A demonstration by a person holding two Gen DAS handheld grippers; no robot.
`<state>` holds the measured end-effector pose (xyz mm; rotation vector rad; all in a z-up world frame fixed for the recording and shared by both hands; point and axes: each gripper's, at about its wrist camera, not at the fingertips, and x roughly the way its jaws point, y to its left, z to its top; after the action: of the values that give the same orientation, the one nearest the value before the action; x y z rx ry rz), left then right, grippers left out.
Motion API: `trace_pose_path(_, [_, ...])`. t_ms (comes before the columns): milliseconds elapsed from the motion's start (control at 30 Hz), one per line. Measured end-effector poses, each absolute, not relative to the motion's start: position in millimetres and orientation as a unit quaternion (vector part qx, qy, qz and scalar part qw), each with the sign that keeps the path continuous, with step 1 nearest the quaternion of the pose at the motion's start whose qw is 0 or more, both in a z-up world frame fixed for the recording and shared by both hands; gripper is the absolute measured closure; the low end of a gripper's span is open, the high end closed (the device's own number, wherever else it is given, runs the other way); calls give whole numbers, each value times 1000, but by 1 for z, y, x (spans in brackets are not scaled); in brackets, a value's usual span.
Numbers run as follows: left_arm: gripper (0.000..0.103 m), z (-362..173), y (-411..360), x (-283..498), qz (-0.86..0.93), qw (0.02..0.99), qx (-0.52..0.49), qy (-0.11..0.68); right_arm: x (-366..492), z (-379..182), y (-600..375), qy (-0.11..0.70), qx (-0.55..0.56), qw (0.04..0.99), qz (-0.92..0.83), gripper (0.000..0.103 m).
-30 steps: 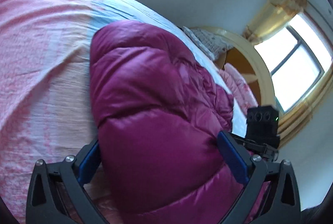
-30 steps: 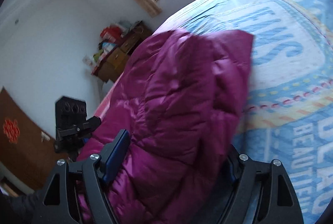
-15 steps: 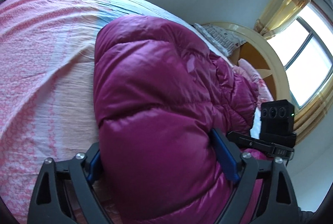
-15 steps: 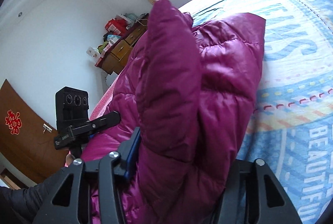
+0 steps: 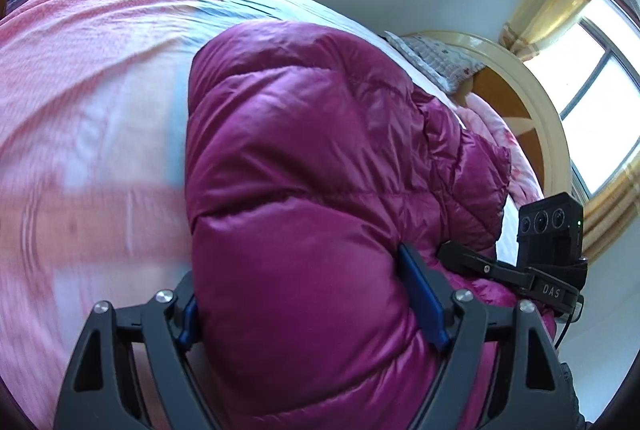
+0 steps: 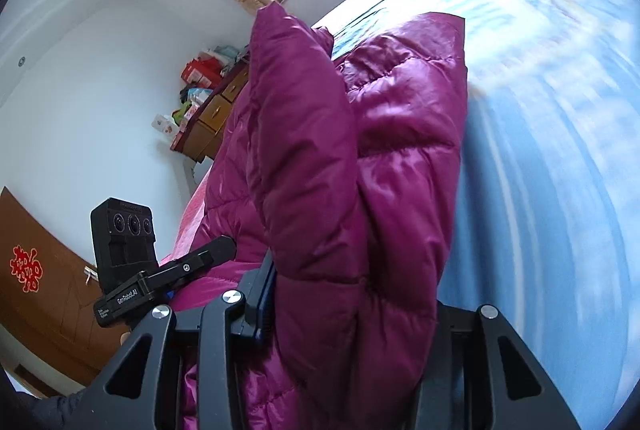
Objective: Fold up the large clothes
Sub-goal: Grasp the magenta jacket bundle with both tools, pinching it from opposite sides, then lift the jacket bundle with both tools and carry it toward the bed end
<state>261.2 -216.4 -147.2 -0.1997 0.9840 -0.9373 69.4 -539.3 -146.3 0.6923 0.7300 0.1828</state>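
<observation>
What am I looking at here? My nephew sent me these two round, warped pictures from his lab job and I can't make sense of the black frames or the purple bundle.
No robot arm is involved: a person holds a two-finger gripper in each hand, and each carries a wide-angle camera looking forward along its fingers. That lens is what bends the room.

One picture comes from the left gripper, the other from the right gripper. The black frames at the bottom are the grippers' own fingers. The black box with three lenses in the right view rides on the other gripper; each camera catches its partner.

The purple bundle is a puffy magenta jacket, being folded on a bed with a pink and blue cover. Both grippers are clamped on thick folds of it. A pillow lies by the headboard, and a wooden dresser stands against the wall.
</observation>
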Motion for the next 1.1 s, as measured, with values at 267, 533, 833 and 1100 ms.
trace_pose_path(267, [19, -147, -209, 227, -422, 779, -91, 454, 0, -145, -526, 315, 347, 882, 54, 60])
trace_pose_path(533, [19, -142, -213, 210, -405, 787, -78, 459, -18, -143, -518, 302, 358, 883, 35, 60])
trace_pose_path(833, [19, -139, -214, 187, -411, 784, -58, 461, -36, -131, -499, 308, 349, 885, 3, 61])
trace_pose_path(1100, [26, -134, -208, 169, -409, 778, -53, 474, -52, -121, -473, 327, 330, 885, -32, 61])
